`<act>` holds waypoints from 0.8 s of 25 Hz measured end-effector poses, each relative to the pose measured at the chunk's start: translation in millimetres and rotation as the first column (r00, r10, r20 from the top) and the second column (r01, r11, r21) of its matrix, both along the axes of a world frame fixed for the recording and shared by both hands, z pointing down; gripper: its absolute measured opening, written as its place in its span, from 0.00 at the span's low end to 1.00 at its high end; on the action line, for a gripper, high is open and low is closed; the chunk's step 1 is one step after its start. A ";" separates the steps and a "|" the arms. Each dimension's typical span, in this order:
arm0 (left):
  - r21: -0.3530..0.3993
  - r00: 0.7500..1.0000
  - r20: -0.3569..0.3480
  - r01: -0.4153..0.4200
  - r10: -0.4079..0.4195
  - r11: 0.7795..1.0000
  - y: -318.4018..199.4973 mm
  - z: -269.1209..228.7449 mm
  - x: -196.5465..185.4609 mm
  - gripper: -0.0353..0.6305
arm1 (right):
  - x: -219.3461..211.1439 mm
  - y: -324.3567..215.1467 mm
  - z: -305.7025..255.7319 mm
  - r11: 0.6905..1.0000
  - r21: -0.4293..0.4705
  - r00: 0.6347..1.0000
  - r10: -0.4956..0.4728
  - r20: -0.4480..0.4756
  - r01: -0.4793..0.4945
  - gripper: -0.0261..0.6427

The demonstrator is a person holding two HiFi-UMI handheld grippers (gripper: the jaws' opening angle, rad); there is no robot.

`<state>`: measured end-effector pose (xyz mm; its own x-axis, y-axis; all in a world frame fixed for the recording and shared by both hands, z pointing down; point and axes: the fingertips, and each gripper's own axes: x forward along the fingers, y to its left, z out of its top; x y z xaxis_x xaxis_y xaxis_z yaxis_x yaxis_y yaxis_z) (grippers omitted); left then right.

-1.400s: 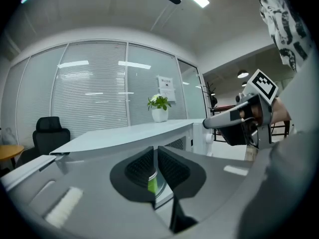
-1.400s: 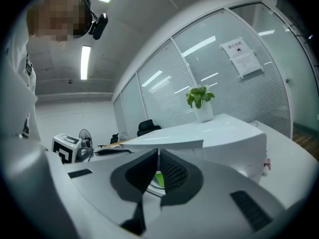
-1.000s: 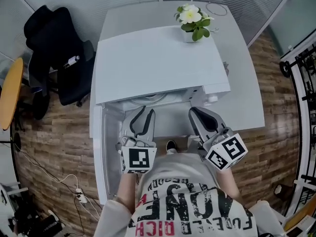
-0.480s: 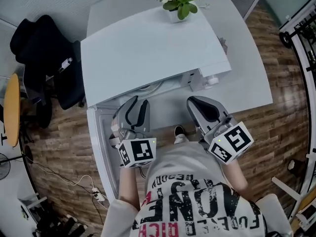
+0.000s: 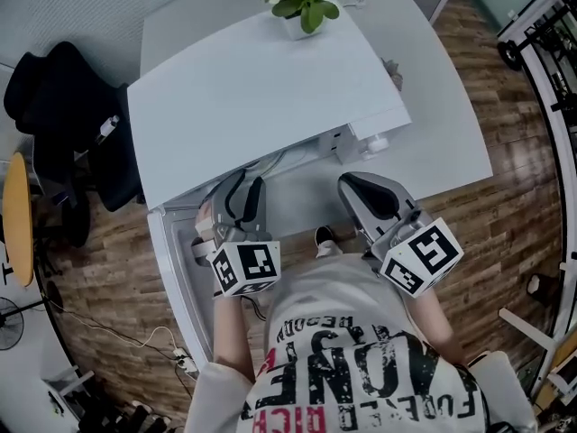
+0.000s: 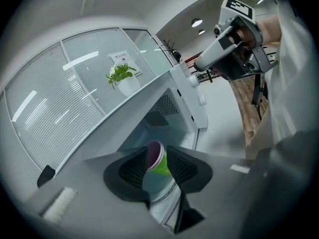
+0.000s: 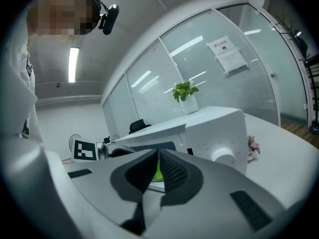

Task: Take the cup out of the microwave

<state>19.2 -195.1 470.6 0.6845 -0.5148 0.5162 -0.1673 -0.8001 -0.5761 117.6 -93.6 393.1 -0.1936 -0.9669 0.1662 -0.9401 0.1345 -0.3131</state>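
Green cup [image 6: 157, 159] — purple-lined; inside open microwave [image 6: 185, 91]

Smooth, satin casing, plastic or painted metal, on the box-shaped white microwave [image 5: 261, 88]. Inside the microwave, smooth lime-green cup with a purple lining [image 6: 160, 164], plastic or paper, not clear which. Under the microwave, matt, even-surfaced white desk [image 5: 451, 152]. Around the microwave, lower down, brown wood-grain plank floor [image 5: 518, 215] with a low sheen. On top of the microwave, smooth white plant pot [image 5: 297, 27]. In front of the microwave, right hand-held gripper [image 7: 158, 167]: matt grey plastic shell, dark ribbed rubbery pads [image 7: 172, 173]. Left of the microwave, black cloth-covered office chair [image 5: 63, 106]. Nearest, soft grey cloth T-shirt [image 5: 361, 368] with cracked print.
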 end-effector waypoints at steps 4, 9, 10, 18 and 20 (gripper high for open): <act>-0.001 0.998 0.055 -0.021 0.021 1.000 -2.3 10.9 4.1 0.25 | 7.6 2.9 3.2 1.000 -0.013 1.000 0.023 0.003 -0.023 0.07; -0.015 0.995 0.094 -0.042 0.043 0.999 -5.5 19.5 10.6 0.25 | 17.6 4.7 7.5 0.998 -0.033 0.998 0.056 0.012 -0.056 0.07; -0.017 0.994 0.098 -0.046 0.047 0.999 -6.2 20.8 12.1 0.25 | 18.7 5.0 7.6 0.998 -0.034 0.998 0.058 0.012 -0.058 0.07; -0.033 0.989 0.135 -0.056 0.060 0.998 -11.3 30.3 20.3 0.24 | 25.4 6.8 10.4 0.996 -0.047 0.997 0.079 0.010 -0.078 0.07; -0.028 0.987 0.145 -0.060 0.064 0.998 -12.6 32.6 21.3 0.24 | 28.5 6.8 10.0 0.995 -0.047 0.996 0.087 0.007 -0.087 0.07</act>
